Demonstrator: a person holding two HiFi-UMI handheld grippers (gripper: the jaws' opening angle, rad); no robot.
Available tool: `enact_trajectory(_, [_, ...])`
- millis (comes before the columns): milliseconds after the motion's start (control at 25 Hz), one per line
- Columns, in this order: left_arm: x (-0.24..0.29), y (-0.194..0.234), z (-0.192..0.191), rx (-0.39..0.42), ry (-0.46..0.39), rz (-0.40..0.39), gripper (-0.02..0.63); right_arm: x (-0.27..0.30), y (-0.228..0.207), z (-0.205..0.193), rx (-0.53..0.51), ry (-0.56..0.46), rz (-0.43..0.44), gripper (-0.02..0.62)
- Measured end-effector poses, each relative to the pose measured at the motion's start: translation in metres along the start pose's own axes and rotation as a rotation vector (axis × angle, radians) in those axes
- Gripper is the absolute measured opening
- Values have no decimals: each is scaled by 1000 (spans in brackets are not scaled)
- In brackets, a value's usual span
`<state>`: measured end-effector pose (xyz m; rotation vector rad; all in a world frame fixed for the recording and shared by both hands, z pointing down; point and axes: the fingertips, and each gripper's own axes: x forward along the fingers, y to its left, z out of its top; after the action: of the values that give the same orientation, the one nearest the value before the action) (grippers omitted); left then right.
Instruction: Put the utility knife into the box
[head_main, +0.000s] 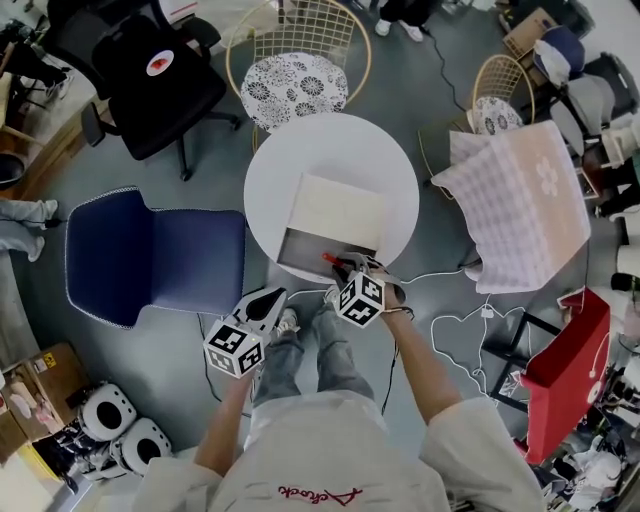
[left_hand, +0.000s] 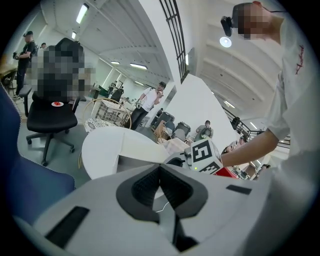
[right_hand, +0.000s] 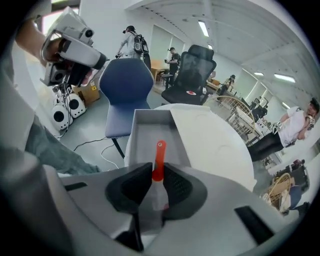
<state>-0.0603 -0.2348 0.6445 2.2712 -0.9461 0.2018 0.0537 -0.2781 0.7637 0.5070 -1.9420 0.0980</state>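
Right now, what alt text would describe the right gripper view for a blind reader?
The right tool is shut on a red utility knife, pointing it at the open grey box just ahead. A blue chair stands beyond the box.

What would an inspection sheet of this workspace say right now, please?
Surface: round white table, bare around the box.
Job's things: open box on the table, its lid set behind it; utility knife held above the box, not yet laid in.
Clutter: nothing seen on the table besides the box.
Grippers: right tongs shut on the utility knife; left tongs shut, empty, held back off the table.
Cables: white cables loose on the floor.
Surroundings: blue chair, black office chair, wire chair, checked cloth.
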Motion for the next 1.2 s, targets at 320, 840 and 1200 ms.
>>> enact_trajectory(320, [-8, 5, -3, -12, -7, 22, 11, 19, -3, -9, 66, 67, 78, 80])
enact_trajectory(840, [-13, 6, -5, -23, -17, 41, 11, 43, 3, -17, 43, 233, 159, 80])
enact_trajectory(1200, [-18, 9, -7, -38, -23, 42, 11, 49, 3, -14, 45, 248, 197, 80])
